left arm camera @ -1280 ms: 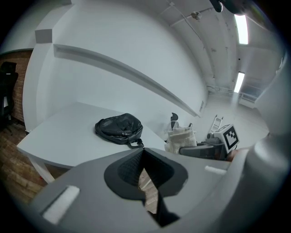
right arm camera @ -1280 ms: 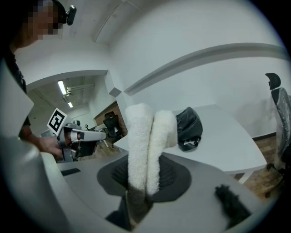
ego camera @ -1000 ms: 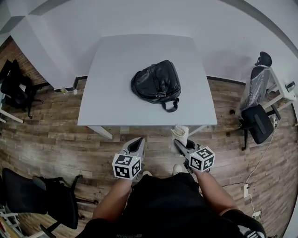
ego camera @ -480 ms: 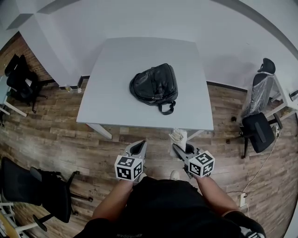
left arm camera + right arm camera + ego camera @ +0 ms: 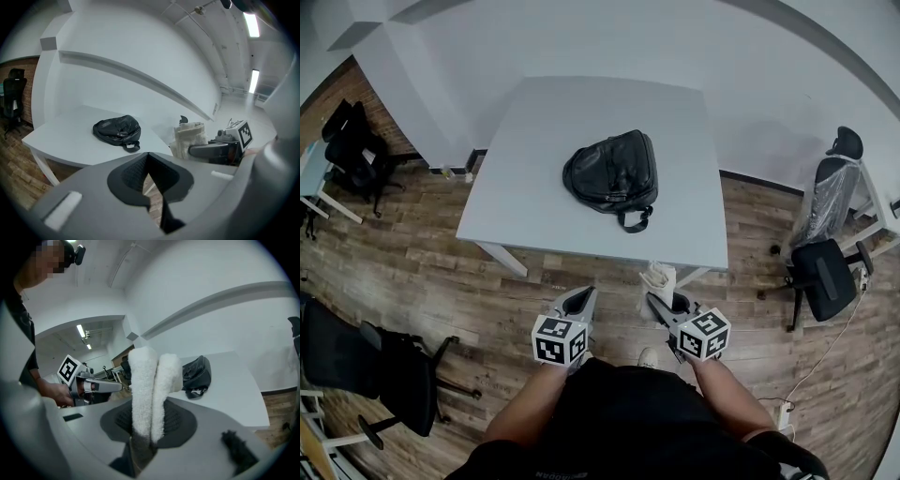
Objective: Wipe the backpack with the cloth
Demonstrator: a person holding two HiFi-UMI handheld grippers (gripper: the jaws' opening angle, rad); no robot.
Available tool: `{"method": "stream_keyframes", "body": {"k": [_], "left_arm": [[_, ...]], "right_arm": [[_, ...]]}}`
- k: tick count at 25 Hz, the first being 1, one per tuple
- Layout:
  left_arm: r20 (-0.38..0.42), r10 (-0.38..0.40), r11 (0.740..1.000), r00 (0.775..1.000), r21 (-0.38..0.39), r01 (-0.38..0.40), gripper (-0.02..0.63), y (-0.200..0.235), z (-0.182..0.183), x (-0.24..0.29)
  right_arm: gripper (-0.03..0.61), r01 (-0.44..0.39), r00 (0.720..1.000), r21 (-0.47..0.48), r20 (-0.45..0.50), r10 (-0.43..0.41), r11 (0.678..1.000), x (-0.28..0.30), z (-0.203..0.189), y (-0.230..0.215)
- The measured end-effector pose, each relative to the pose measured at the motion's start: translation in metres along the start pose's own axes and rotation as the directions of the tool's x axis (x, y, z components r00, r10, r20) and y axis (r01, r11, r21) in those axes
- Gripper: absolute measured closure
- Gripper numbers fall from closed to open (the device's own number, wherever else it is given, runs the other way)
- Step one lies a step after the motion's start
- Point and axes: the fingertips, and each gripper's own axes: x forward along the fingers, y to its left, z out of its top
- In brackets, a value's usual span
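A black backpack [image 5: 612,175] lies flat on the white table [image 5: 525,202], its handle loop toward me; it also shows in the left gripper view [image 5: 117,131] and the right gripper view [image 5: 197,373]. My right gripper [image 5: 657,299] hangs over the floor, short of the table's near edge, shut on a folded white fluffy cloth [image 5: 659,278]. That cloth [image 5: 150,385] stands up between the jaws of the right gripper [image 5: 149,420]. My left gripper [image 5: 578,302] floats beside it, shut with nothing in it [image 5: 148,157]. Both are well apart from the backpack.
Black office chairs stand at the left [image 5: 380,370] and far left [image 5: 352,150]. Another black chair [image 5: 820,272] and a plastic-covered one [image 5: 830,183] are at the right. A white wall backs the table. The floor [image 5: 422,272] is wood planks.
The head view has shifted a little, so table and backpack sit slightly lower and nearer. Both grippers keep the same pose, the cloth still held in the right one.
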Motion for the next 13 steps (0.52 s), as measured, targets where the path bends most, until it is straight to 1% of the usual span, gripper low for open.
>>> {"method": "stream_keyframes", "body": {"k": [4, 13], "left_arm": [[0.004, 0.01, 1.0, 1.0, -0.004, -0.01, 0.607, -0.0021, -0.0019, -0.0027], [0.007, 0.023, 1.0, 1.0, -0.008, -0.023, 0.607, -0.0027, -0.0005, -0.004]], "right_arm": [[0.486, -0.003, 1.0, 0.005, 0.008, 0.003, 1.0, -0.0009, 0.0009, -0.0003], [0.486, -0.013, 1.0, -0.001, -0.011, 0.013, 1.0, -0.0019, -0.007, 0.0013]]}}
